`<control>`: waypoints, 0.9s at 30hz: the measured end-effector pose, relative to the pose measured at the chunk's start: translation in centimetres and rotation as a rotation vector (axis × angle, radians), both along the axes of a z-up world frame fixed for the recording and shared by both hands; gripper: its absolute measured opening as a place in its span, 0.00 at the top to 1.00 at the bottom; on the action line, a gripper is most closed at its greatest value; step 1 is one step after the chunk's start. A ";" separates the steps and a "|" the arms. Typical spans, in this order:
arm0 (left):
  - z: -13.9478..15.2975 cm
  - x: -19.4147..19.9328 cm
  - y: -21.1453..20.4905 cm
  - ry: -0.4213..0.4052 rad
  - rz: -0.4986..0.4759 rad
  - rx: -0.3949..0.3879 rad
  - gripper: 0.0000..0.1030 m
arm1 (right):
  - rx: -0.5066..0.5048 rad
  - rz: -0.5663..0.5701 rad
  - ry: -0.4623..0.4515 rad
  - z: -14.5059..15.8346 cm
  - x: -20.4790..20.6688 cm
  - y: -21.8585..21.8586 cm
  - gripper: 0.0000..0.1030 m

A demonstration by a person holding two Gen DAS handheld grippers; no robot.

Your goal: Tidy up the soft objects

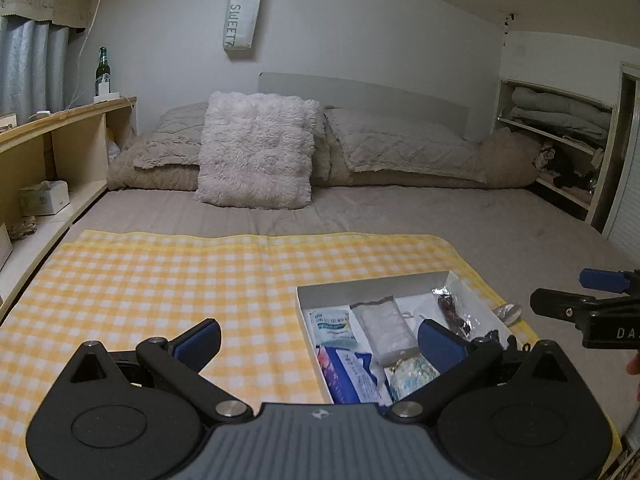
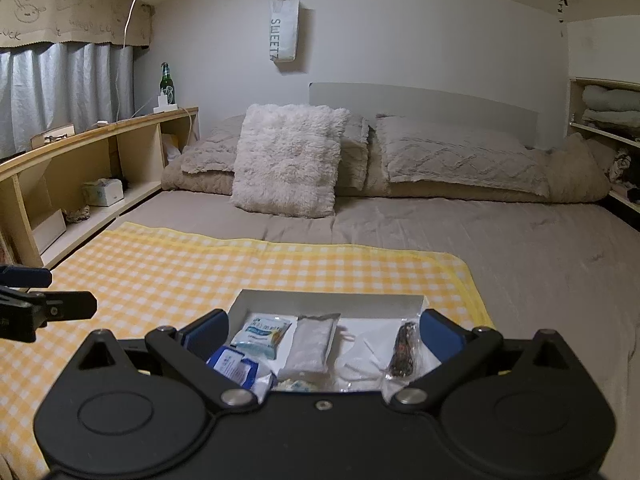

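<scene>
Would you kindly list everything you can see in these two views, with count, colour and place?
Box: one, white, shallow, on the checked cloth, holding small packets.
Packets: several; a white-and-blue pouch, a clear white-filled bag, a dark item in clear wrap, a blue pack.
Checked cloth: one, yellow and white, spread on the bed.
Bed: one, grey-brown sheet.
Fluffy cushion: one, off-white, propped against the pillows.
Pillows: two, beige, at the headboard.
Bottle: one, green, on the wooden shelf.
Wooden shelf: one, left of the bed.
Hanging bag: one, white, on the wall.
Curtain: grey, far left.
Left gripper: open.
Right gripper: open, over the box.
</scene>
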State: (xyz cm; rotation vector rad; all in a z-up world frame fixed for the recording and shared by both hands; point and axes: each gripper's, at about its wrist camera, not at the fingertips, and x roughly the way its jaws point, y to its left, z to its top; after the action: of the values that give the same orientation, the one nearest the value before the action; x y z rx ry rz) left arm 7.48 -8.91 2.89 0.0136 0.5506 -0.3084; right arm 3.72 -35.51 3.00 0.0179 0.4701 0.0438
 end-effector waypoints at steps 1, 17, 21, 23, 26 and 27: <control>-0.2 -0.4 0.0 -0.003 0.000 0.003 0.00 | -0.001 -0.002 -0.005 -0.1 -0.5 0.1 0.00; -2.2 -4.8 0.6 -0.055 0.029 0.068 0.00 | 0.007 -0.020 -0.050 -1.6 -5.0 1.4 0.00; -2.4 -5.3 0.8 -0.057 0.032 0.071 0.00 | -0.004 -0.027 -0.048 -1.8 -5.6 1.7 0.00; -2.5 -5.5 0.9 -0.059 0.033 0.075 0.00 | -0.010 -0.031 -0.050 -1.9 -6.0 1.9 0.00; -2.6 -5.6 1.0 -0.059 0.036 0.086 0.00 | -0.015 -0.032 -0.045 -2.1 -6.3 2.1 0.00; -2.7 -5.7 1.0 -0.059 0.036 0.088 0.00 | -0.014 -0.029 -0.043 -2.2 -6.4 2.1 0.00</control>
State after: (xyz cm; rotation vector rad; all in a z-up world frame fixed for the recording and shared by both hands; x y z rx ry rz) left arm 1.81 -7.91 0.20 0.0974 0.5054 -0.2480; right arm -2.69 -33.37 0.81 0.0101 0.4266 0.0122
